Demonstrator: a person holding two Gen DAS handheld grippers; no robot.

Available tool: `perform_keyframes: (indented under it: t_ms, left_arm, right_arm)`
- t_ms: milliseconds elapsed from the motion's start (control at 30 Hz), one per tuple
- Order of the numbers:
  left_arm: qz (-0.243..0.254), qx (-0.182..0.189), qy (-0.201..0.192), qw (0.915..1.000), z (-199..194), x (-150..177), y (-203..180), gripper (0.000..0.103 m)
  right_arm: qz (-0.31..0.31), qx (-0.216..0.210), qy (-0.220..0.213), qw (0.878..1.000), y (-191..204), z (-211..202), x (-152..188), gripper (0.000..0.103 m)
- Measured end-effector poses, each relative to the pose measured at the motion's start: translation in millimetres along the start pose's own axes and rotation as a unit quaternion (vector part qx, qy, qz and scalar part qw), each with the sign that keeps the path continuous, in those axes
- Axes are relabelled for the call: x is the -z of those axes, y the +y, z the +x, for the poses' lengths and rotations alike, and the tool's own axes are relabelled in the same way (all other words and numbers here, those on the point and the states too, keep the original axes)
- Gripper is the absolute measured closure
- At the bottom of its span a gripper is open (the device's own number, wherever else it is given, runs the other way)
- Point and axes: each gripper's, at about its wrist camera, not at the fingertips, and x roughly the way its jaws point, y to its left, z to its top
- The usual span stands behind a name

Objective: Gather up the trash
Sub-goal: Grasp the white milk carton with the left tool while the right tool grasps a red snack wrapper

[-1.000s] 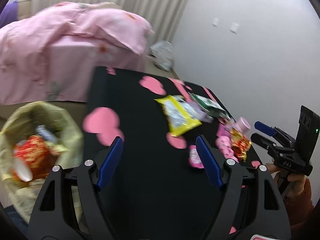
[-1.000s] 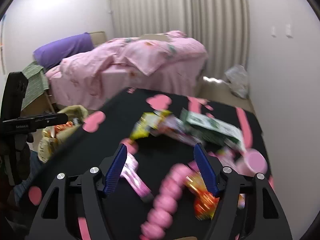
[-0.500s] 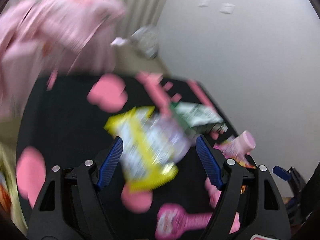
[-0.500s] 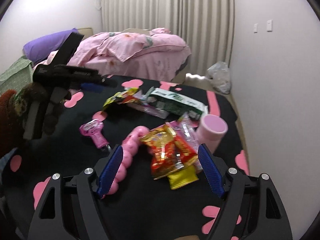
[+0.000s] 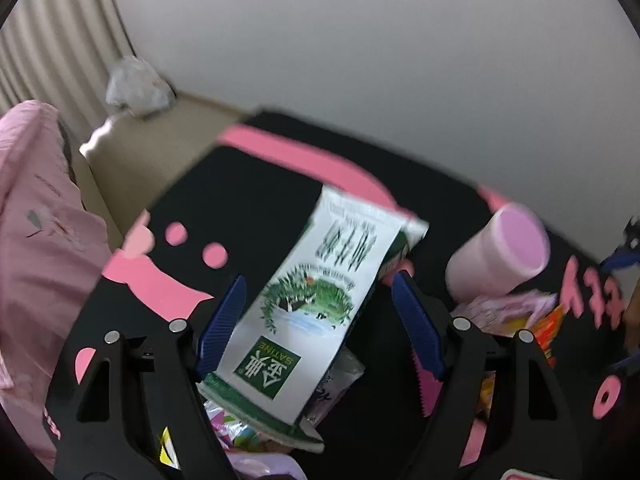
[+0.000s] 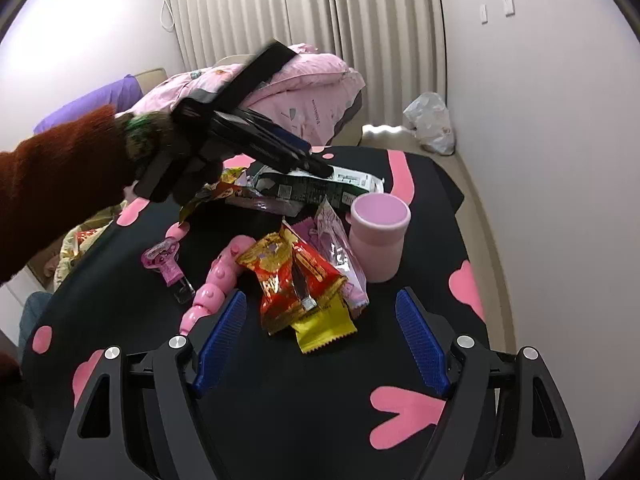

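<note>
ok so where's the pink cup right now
In the right wrist view, the pink cup stands upright on the black table, right of centre, beside the red and yellow snack wrappers.

Green-and-white carton (image 5: 320,312), left wrist view, centre: green square label at its 6 o'clock end reads "SATINE" above two large Chinese characters, seen upside down. Further dark Chinese characters toward 12 o'clock, blurred. Black desk cloth (image 5: 592,296), 3 o'clock: pink lettering, illegible. Red snack wrapper (image 6: 296,276), right wrist view: print unreadable.
</note>
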Motion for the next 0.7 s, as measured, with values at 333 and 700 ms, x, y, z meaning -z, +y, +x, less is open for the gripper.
perform_keyframes:
  t_ms: [333, 700]
  left_arm:
    - [-0.131, -0.014, 0.020, 0.9911, -20.8, 38.4, 14.1, 0.054]
    - [-0.263, -0.088, -0.053, 0.9593, -157.5, 167.8, -13.7, 0.054]
  right_arm:
    - [0.004, 0.023, -0.003, 1.000, 4.0, 5.8, 8.5, 0.029]
    - [-0.027, 0.005, -0.004, 1.000, 24.2, 18.0, -5.9, 0.029]
